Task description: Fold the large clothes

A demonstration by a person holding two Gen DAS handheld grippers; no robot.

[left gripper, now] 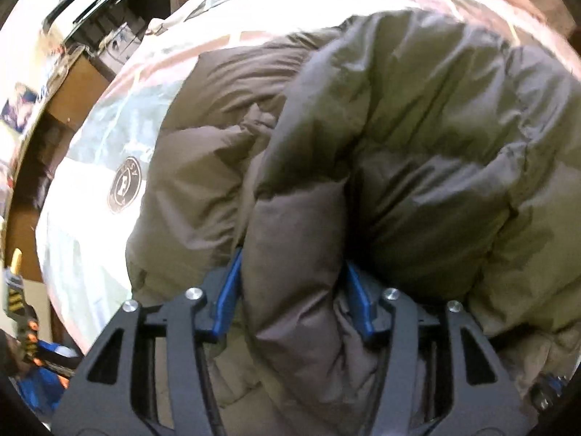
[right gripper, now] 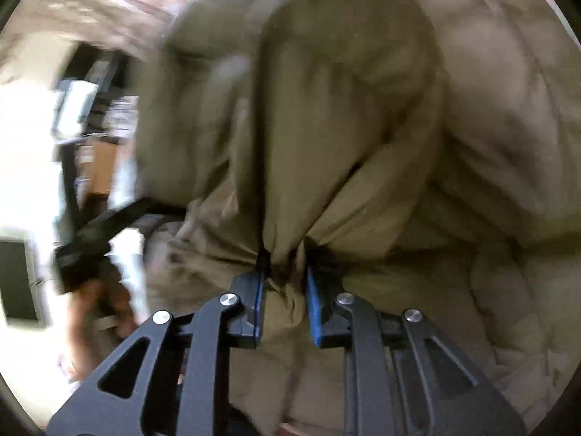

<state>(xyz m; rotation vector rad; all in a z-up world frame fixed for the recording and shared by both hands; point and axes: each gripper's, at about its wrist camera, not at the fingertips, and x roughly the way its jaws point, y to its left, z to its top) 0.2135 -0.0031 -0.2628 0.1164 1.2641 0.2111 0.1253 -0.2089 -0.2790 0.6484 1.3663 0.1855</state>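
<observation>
A large olive-brown puffer jacket (left gripper: 399,138) lies bunched on a pale bedspread (left gripper: 90,189). My left gripper (left gripper: 294,272) is shut on a thick padded fold of the jacket, with the blue pads (left gripper: 228,290) pressed on both sides of it. In the right wrist view the jacket (right gripper: 345,109) fills most of the frame, blurred by motion. My right gripper (right gripper: 285,276) is shut on a gathered pinch of jacket fabric between its blue pads (right gripper: 314,309). The left gripper's black body (right gripper: 105,229) and the hand holding it show at the left.
The bedspread carries a round dark logo (left gripper: 125,185). Beyond the bed's left edge stand a brown cardboard box (left gripper: 72,87) and dark shelving (left gripper: 105,18). A cardboard box (right gripper: 101,167) and bright window light show at the left of the right wrist view.
</observation>
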